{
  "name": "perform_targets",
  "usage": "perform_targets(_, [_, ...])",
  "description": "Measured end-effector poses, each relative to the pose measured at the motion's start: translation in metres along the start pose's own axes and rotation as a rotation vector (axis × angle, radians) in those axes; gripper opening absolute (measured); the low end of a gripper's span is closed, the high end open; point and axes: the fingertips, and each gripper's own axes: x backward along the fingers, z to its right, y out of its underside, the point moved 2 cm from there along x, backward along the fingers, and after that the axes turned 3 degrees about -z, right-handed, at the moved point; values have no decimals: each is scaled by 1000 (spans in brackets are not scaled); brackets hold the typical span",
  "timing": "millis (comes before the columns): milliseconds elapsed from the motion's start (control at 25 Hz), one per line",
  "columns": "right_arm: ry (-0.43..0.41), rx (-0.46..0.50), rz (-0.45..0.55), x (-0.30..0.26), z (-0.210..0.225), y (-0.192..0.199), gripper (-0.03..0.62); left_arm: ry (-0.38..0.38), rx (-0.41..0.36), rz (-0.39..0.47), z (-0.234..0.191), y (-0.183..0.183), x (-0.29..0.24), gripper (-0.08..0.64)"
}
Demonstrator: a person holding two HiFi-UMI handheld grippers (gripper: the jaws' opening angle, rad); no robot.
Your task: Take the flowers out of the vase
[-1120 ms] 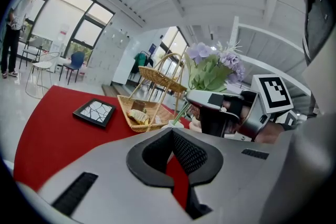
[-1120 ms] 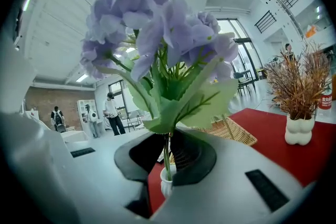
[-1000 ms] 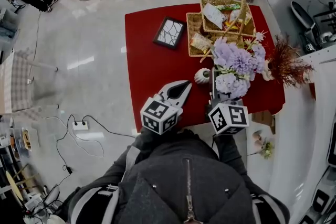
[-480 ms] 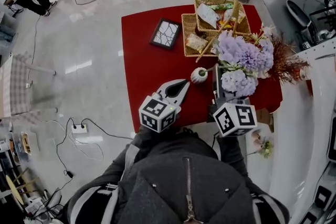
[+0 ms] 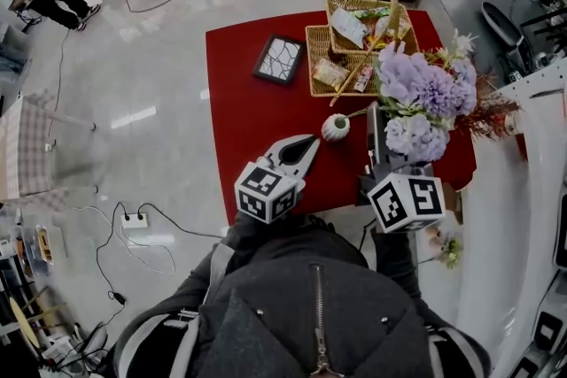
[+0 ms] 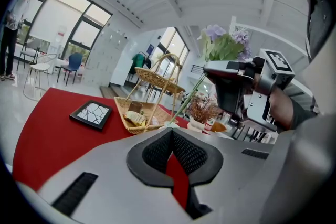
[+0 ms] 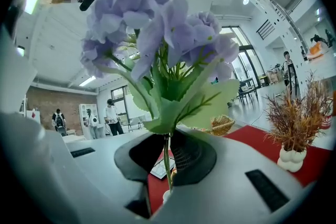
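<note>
Clamped in right claw (image 7: 168, 150): thin stem (image 7: 166, 162) of flowers (image 7: 157, 29). Probably light, top-heavy, bendy; hold low, near vase (image 5: 336, 128). Nothing in closed left claw (image 6: 170, 138).

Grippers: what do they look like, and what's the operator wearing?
The left gripper and right gripper match: light grey shells, black mesh-textured pads lining a rounded notch, and a dark slot on each jaw. Each carries a white cube with black square markers. The person wears a dark grey zip-front jacket.

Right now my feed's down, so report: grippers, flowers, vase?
Right gripper shut on flower stem. Left gripper shut, empty, beside vase. Stem end at vase mouth. Basket behind.
</note>
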Motion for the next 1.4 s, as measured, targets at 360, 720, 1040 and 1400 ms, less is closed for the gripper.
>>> perform_targets(360, [110,37,56,26,33,-22,38,20,-2,-13,7,4,-3,8])
perform_targets(720, [253,51,-11,49,80,20,40,38,-7,-32,11,8,-8,8])
perform_targets(1040, [316,34,-69,57,90,76,40,33,-3,-43,9,11,-7,8])
perform_targets(1400, [330,-5,-152,60,93,115,40,22,-3,-44,6,13,-3,8])
